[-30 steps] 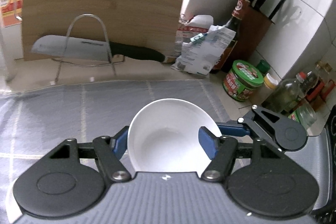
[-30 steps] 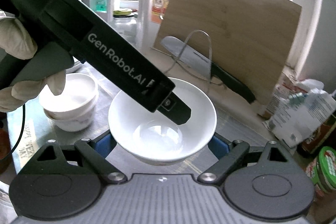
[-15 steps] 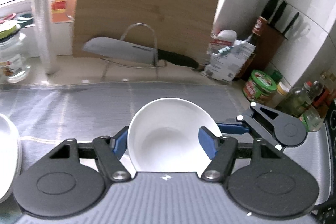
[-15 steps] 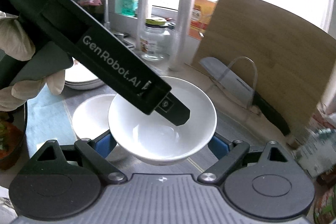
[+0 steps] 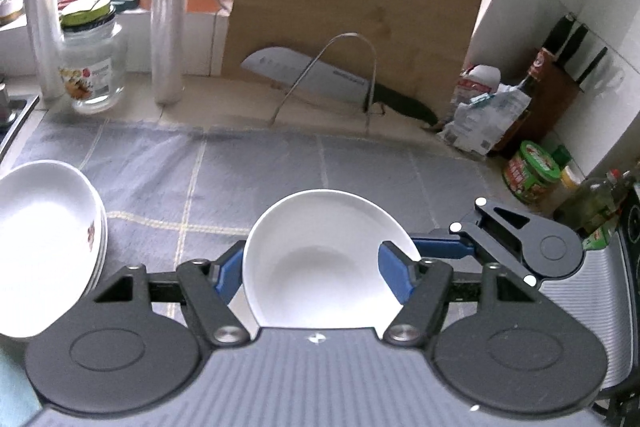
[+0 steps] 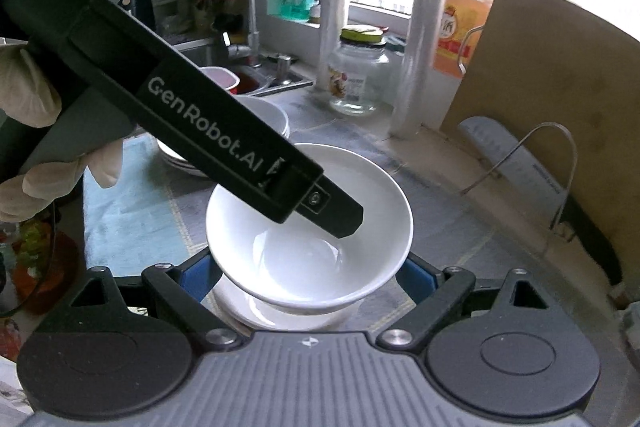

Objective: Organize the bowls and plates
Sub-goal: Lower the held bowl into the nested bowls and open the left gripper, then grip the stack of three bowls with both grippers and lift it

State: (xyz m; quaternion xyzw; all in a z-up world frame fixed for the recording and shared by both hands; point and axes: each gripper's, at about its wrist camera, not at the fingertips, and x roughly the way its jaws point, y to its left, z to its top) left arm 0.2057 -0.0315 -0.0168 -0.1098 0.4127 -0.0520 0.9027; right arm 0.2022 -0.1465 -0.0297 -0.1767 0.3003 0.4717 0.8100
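A white bowl (image 5: 320, 267) hangs above the grey checked mat (image 5: 240, 171), held by both grippers. My left gripper (image 5: 312, 269) is shut on it, one blue pad outside the left wall and the other inside. In the right wrist view the bowl (image 6: 308, 247) sits between the blue pads of my right gripper (image 6: 306, 279), which is shut on its outer wall. The left gripper's black finger (image 6: 336, 215) reaches into the bowl from the upper left. Directly under it lies another white bowl (image 6: 276, 313). A stack of white plates (image 5: 44, 227) stands at the left.
A wooden cutting board (image 5: 352, 39) leans at the back with a cleaver (image 5: 312, 79) on a wire rack. A glass jar (image 5: 94, 67) and film rolls (image 5: 168, 11) stand back left, bottles and jars (image 5: 532, 171) at the right. The sink and tap (image 6: 244, 27) lie beyond the plates.
Both grippers have carried the bowl leftward along the counter. The plate stack has come into the left wrist view, and the lower white bowl now lies under the held one.
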